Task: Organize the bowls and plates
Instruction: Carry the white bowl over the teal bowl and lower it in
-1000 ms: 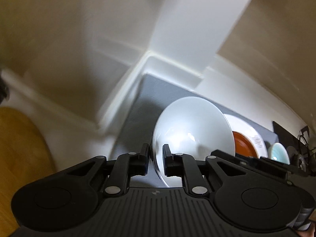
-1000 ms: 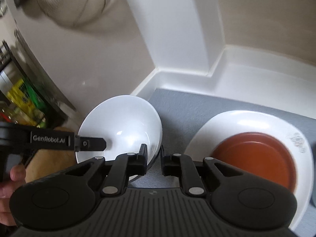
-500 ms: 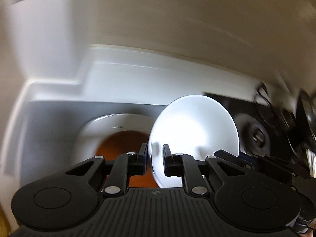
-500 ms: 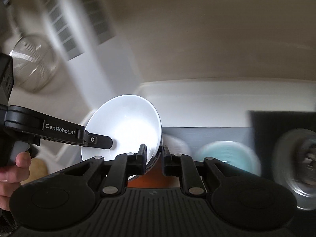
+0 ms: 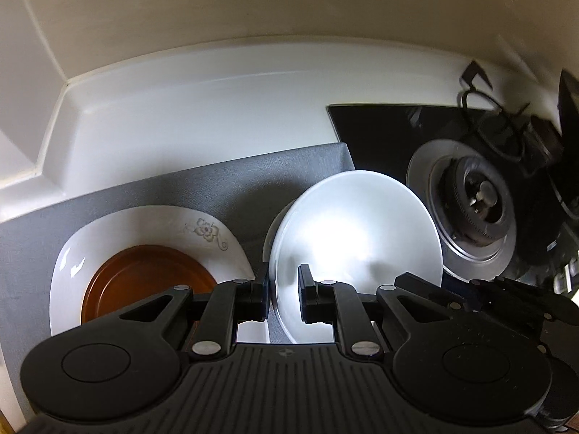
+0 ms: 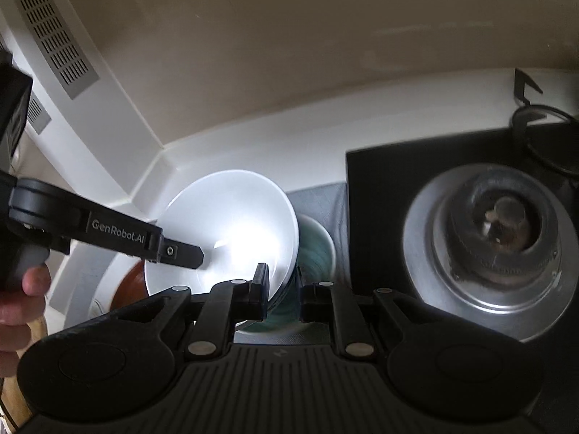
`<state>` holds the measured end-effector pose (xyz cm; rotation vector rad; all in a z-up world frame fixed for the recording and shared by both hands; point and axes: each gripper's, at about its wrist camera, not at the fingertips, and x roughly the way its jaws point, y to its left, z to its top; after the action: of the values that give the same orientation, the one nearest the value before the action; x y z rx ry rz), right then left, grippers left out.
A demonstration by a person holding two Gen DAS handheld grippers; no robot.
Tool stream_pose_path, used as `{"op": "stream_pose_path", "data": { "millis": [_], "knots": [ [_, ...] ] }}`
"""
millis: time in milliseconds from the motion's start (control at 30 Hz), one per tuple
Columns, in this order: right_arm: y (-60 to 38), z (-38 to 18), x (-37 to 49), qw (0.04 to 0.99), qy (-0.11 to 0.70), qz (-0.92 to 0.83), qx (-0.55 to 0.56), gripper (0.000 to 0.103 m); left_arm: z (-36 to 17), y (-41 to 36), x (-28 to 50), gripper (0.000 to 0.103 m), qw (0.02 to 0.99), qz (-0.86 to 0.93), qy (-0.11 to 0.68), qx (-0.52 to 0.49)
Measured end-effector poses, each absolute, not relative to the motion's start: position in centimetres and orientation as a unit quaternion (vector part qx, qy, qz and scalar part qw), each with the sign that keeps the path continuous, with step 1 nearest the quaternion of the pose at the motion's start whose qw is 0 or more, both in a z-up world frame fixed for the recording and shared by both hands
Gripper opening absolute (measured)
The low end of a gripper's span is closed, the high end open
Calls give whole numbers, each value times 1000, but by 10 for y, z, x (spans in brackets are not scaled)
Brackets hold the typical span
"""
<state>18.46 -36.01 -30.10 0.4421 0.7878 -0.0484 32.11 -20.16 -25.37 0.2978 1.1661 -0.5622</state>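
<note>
Both grippers hold the same white bowl (image 5: pixel 356 238) by its rim, one on each side. The bowl is up in the air and tipped on its side, so its shiny inside shows in both views.

The left gripper (image 5: pixel 283 296) has its two black fingers close together, pinching the near edge of the bowl. In the right wrist view, one long black finger (image 6: pixel 177 251) of the left gripper reaches into the bowl from the left. A hand (image 6: pixel 21 300) shows at the left edge, holding that tool.

The right gripper (image 6: pixel 283 294) also has its fingers close together, and the bowl's rim sits between them.

Under the bowl is a gray mat (image 5: pixel 224 184) on a white counter (image 5: pixel 202 115). On the mat lies a white plate (image 5: pixel 231 253) with a small flower drawn on its rim. A brown plate (image 5: pixel 144 275) lies on top of the white plate. They are to the left of the bowl in the left wrist view.

In the right wrist view, a light blue-green bowl (image 6: pixel 318 249) sits on the mat just behind the white bowl. The white bowl hides part of it, and it looks blurry.

To the right is a black stove top (image 6: pixel 380 195) with a round silver burner (image 6: pixel 499 238). The burner is close to the bowl. A white wall panel with a gray vent (image 6: pixel 54 36) stands at the left.
</note>
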Motion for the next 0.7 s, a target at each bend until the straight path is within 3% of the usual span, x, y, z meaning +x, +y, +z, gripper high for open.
{"op": "stream_pose_path", "data": {
  "millis": [267, 700],
  "knots": [
    [-360, -314, 191, 895, 393, -34, 209, 16, -274, -215, 327, 15, 781, -245, 552, 155],
    [-354, -318, 208, 900, 412, -46, 136, 17, -295, -209, 342, 15, 770, -256, 576, 97]
  ]
}}
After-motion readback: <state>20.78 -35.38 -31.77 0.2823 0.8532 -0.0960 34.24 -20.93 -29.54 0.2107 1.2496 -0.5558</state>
